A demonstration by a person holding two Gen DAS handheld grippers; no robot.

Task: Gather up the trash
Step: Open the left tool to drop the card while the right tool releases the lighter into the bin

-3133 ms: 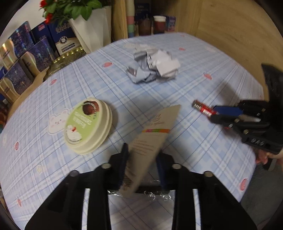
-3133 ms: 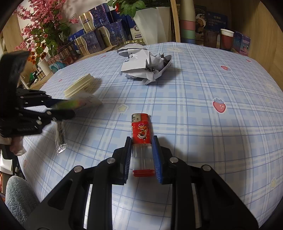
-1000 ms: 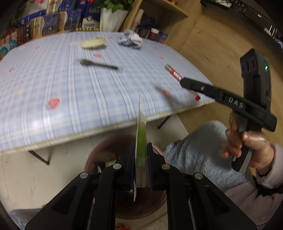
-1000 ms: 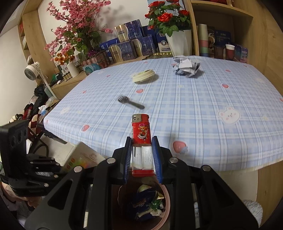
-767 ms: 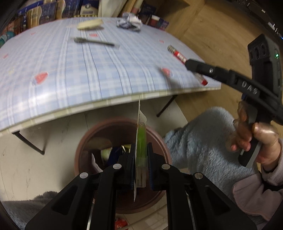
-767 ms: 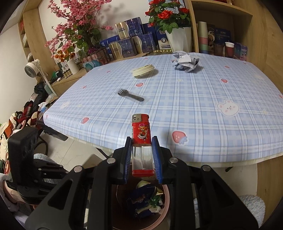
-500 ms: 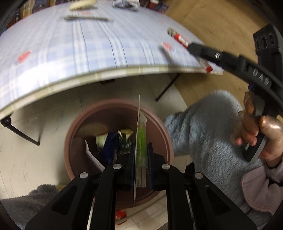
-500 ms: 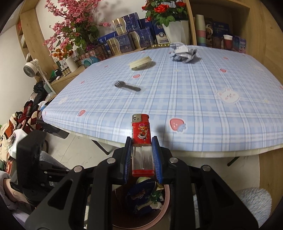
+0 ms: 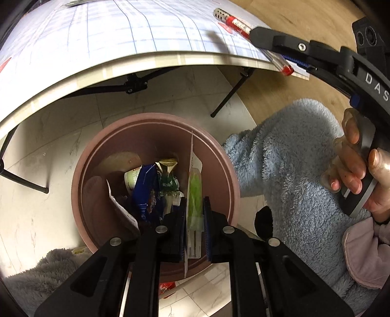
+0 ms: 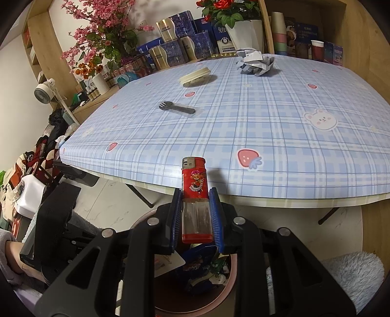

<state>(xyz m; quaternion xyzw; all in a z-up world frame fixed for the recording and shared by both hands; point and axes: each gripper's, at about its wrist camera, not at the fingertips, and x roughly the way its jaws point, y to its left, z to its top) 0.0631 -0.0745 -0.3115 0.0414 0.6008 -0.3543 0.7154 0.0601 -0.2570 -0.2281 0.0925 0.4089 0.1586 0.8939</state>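
From the left wrist camera, the left gripper [image 9: 194,214] pinches a flat packet [image 9: 194,195] edge-on between its blue-padded fingers [image 9: 181,217]. The packet is a thin white card with a green strip down its middle and a clear plastic lower end, standing upright and seen almost side-on. It hangs directly over the mouth of a round brownish-pink trash bin [image 9: 151,122] on the pale tiled floor. Inside the bin lie a blue wrapper [image 9: 143,187], a dark green sachet [image 9: 167,180] and a white slip of paper [image 9: 121,212]. Above, the table [image 9: 97,36] edge curves across the view, and the right gripper [image 9: 256,36] reaches in from the right, clamped on a red lighter [image 9: 234,23] with a metal cap.

From the right wrist camera, the right gripper [image 10: 196,214] grips the lighter [image 10: 195,195] by its clear, seemingly empty fuel tank; the red printed sleeve and silver top stick out past the fingertips, pointing at the table [image 10: 268,117] edge. Below the jaws sits the trash bin [image 10: 231,280], wrappers showing inside. On the blue plaid tablecloth lie a black plastic fork [image 10: 176,108], a cream round lid [image 10: 195,75] and crumpled paper [image 10: 256,62], well apart from one another.
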